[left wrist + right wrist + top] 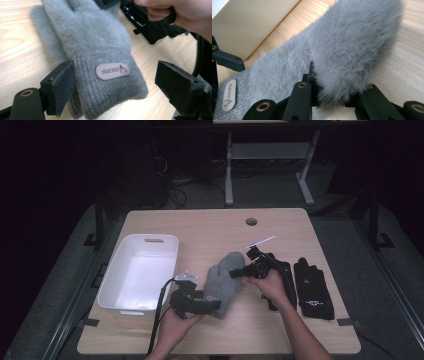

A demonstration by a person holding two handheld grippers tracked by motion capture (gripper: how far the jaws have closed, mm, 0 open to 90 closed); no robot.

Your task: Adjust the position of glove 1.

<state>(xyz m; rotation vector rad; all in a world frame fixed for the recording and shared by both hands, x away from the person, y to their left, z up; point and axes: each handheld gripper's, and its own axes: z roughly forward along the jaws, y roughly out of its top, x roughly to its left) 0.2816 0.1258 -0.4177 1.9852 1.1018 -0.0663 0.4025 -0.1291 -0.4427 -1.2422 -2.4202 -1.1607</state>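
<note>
A grey fuzzy mitten (pixel 226 281) lies mid-table on the wooden table (pixel 210 227), between a white bin (pixel 138 273) and black gloves (pixel 313 290). The left gripper (pixel 115 82) stands wide, its jaws either side of the knitted cuff (pixel 110 85) without pressing it. The right gripper (pixel 332 93) is closed on the mitten's fluffy end.

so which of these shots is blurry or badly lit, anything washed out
High view: room around the table is nearly black, and the white bin floor glares out. Left gripper view: the hand at top right is soft, while the grey mitten label is readable. Right gripper view: mitten fur close to the lens is fuzzy.
</note>
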